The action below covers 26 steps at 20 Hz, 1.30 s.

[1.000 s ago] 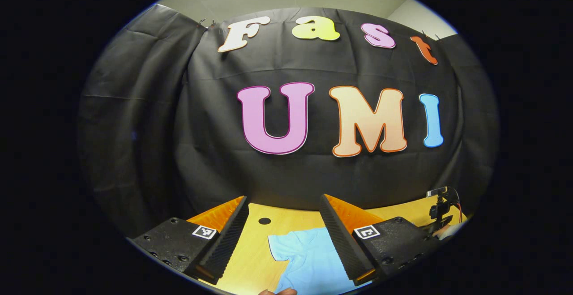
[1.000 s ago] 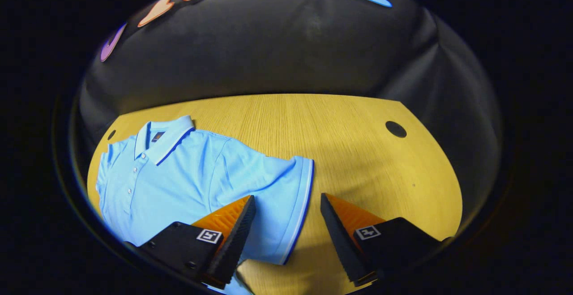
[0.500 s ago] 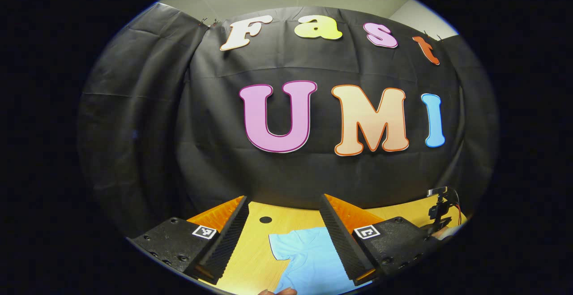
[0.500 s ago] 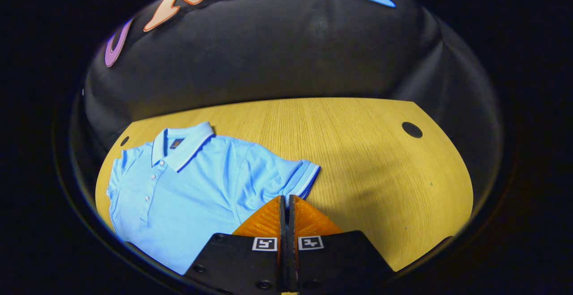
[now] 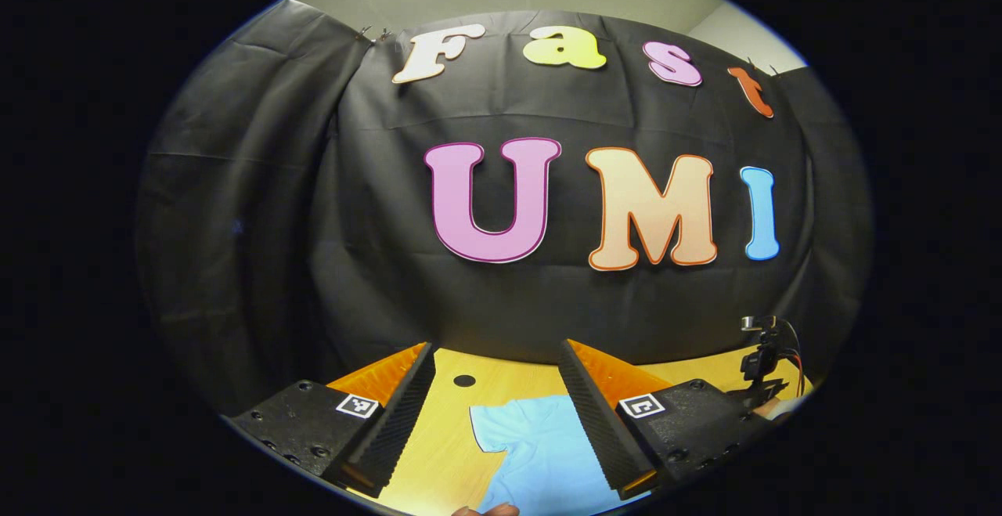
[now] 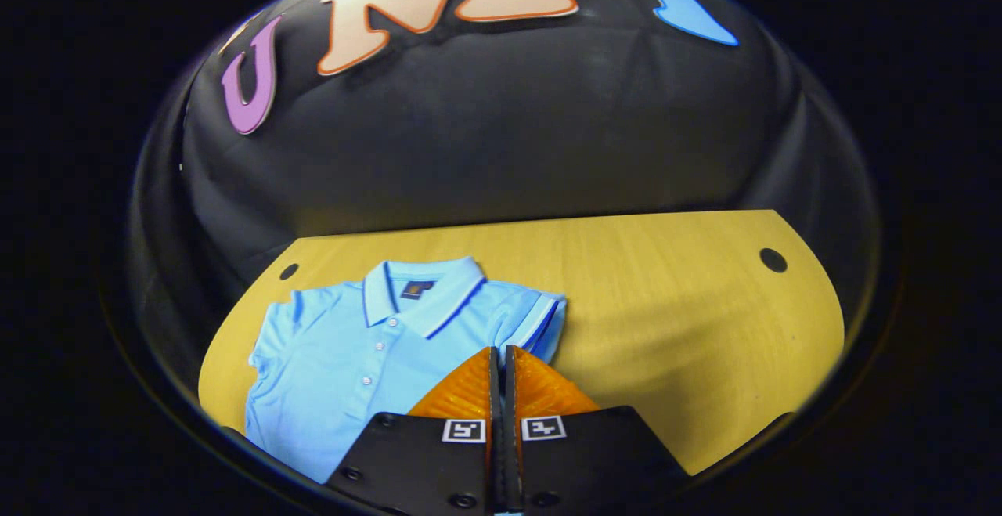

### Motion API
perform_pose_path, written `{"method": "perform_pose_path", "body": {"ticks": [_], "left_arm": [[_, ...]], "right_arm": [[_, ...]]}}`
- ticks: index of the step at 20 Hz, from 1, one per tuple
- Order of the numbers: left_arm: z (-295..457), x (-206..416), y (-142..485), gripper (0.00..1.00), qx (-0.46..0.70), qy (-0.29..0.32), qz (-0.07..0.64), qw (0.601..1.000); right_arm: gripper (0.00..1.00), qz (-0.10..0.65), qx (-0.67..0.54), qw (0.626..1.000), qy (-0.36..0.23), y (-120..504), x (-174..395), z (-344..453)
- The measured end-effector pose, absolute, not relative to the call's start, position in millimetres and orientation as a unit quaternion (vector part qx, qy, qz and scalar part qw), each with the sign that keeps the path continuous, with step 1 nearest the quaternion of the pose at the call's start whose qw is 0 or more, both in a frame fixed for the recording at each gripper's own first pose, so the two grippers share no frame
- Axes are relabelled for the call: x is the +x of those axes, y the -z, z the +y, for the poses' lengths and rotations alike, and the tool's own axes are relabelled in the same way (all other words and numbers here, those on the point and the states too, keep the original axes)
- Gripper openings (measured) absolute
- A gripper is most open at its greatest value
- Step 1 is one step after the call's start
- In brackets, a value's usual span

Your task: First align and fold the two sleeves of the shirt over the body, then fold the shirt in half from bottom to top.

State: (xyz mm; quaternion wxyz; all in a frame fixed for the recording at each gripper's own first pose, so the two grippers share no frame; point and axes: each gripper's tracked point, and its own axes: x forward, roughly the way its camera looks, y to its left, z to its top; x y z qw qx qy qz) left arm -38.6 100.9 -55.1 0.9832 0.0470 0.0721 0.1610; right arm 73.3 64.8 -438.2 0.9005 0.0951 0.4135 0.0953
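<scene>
One right gripper (image 6: 501,355) clamped on shirt (image 6: 344,351) sleeve (image 6: 540,320), left gripper (image 5: 497,355) agape

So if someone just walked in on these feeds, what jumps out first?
The light blue polo shirt on the yellow wooden table, in the right gripper view. The right gripper is closed on the shirt's sleeve, bunched toward the collar. The left gripper is open above the other sleeve.

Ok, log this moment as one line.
left gripper open, above table | right gripper shut on polo shirt sleeve, lifting
</scene>
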Motion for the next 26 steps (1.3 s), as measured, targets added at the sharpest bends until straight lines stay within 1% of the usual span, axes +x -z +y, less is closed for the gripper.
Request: {"method": "perform_pose_path", "body": {"ticks": [3,4,7,8,12,13,14,15,19,20,21,22,23,26], "left_arm": [[108.9,-45.9,58.5,0.95,0.048,-0.169,0.078,0.981],[111.4,-49.0,59.5,0.94,0.048,-0.171,0.079,0.981],[119.4,-53.1,69.1,0.94,0.044,-0.171,0.087,0.98],[121.1,-52.2,74.2,0.94,0.039,-0.169,0.093,0.981],[127.2,-40.2,103.3,0.95,0.024,-0.146,0.116,0.982],[128.5,-35.7,115.0,0.95,0.022,-0.138,0.122,0.983],[130.8,-30.4,125.8,0.95,0.021,-0.132,0.131,0.982],[135.5,-23.0,139.0,0.95,0.017,-0.127,0.142,0.982],[153.3,2.5,203.3,0.95,-0.023,-0.117,0.198,0.973],[158.6,9.4,220.0,0.96,-0.034,-0.117,0.211,0.97],[162.6,16.5,236.4,0.96,-0.041,-0.117,0.227,0.966],[167.9,24.5,253.3,0.96,-0.044,-0.117,0.241,0.963],[171.7,29.9,268.6,0.96,-0.043,-0.114,0.255,0.959],[179.1,52.3,308.9,0.96,-0.047,-0.11,0.283,0.952]], "right_arm": [[0.03,0.414,0.113,0.895,-0.12,438.9,65.7,106.2],[0.03,0.416,0.112,0.894,-0.126,442.7,63.5,115.5],[0.03,0.43,0.109,0.886,-0.134,451.1,51.5,132.6],[0.1,0.426,0.109,0.887,-0.143,447.7,50.7,135.6],[0.99,0.37,0.095,0.913,-0.141,403.5,57.3,127.1],[0.95,0.358,0.095,0.919,-0.135,386.6,53.9,119.7],[0.94,0.346,0.097,0.924,-0.128,371.2,53.3,112.7],[0.98,0.335,0.1,0.929,-0.119,355.5,49.5,104.9],[0.98,0.292,0.092,0.948,-0.082,299.1,31.1,64.8],[0.94,0.286,0.085,0.952,-0.072,288.6,24.8,54.2],[0.98,0.281,0.079,0.954,-0.062,280.7,16.2,43.6],[0.94,0.278,0.074,0.956,-0.05,274.7,9.1,32.8],[0.98,0.279,0.07,0.957,-0.037,269.6,-3.0,22.4],[0.98,0.298,0.074,0.952,0.012,262.9,-37.5,-6.7]]}}
